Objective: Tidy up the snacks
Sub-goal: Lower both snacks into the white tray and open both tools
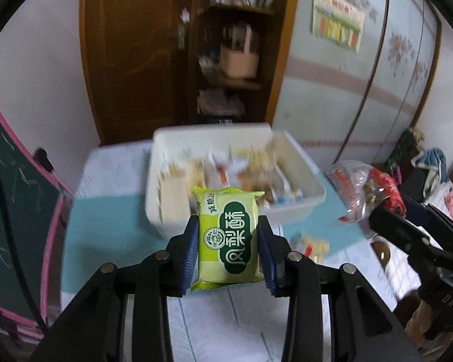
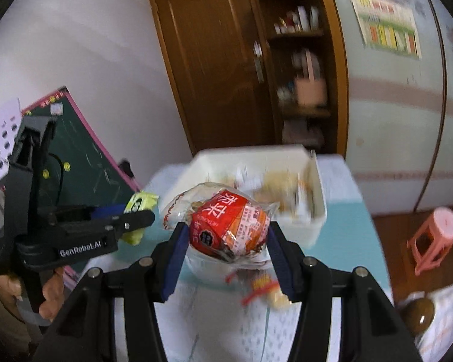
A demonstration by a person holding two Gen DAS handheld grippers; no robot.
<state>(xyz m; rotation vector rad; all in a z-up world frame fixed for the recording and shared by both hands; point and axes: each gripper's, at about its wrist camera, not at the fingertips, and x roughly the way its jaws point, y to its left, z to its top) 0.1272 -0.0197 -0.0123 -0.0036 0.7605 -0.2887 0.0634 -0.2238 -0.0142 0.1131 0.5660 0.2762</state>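
Note:
My left gripper [image 1: 228, 226] is shut on a green pineapple-cake packet [image 1: 228, 238], held above the table just in front of the white bin [image 1: 296, 157]. My right gripper [image 2: 226, 229] is shut on a red and clear snack bag [image 2: 226, 229], also held in front of the bin [image 2: 318, 187]. The bin holds several snack packets. The red bag [image 1: 367, 193] and right gripper show at the right of the left wrist view. The left gripper with the green packet [image 2: 139, 203] shows at the left of the right wrist view.
A loose snack packet [image 2: 267, 286] lies on the blue and white table [image 1: 105, 226] near the front right. A green chalkboard [image 2: 81, 163] stands left of the table. A brown cabinet [image 1: 154, 54] is behind. A pink stool [image 2: 435, 238] stands on the floor at right.

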